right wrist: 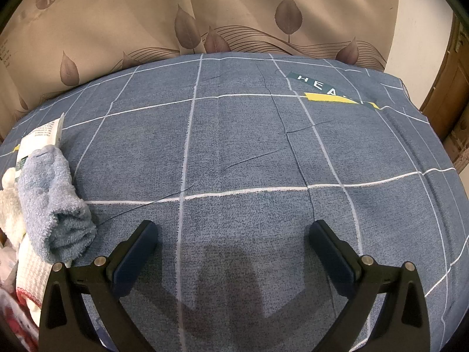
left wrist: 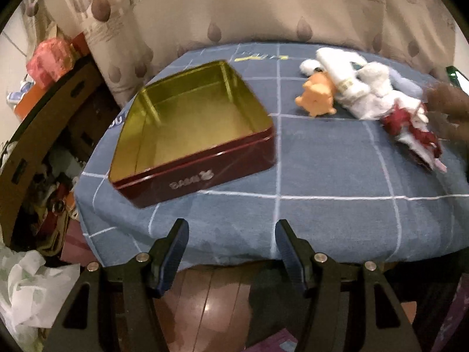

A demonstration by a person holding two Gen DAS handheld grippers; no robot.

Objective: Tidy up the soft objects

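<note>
With both my left gripper point(left wrist: 231, 228) and right gripper point(right wrist: 233, 231) spread wide and holding nothing, the sound procedure was to approach the soft pile point(left wrist: 363, 96) squarely, close on one item, and transfer it to the empty tin point(left wrist: 193, 129) well apart on the left. The blue towel point(right wrist: 52, 205) lay just beside my right claw. The checked tablecloth point(right wrist: 249, 146) was wrinkled; leaf-print curtains point(right wrist: 234, 8) hung behind.

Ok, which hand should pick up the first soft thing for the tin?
Probably the right. Its open tongs sit just beside the blue towel at the edge of the pile. The left tongs, also open, hang off the table's near edge, closer to the tin than to the toys.
</note>
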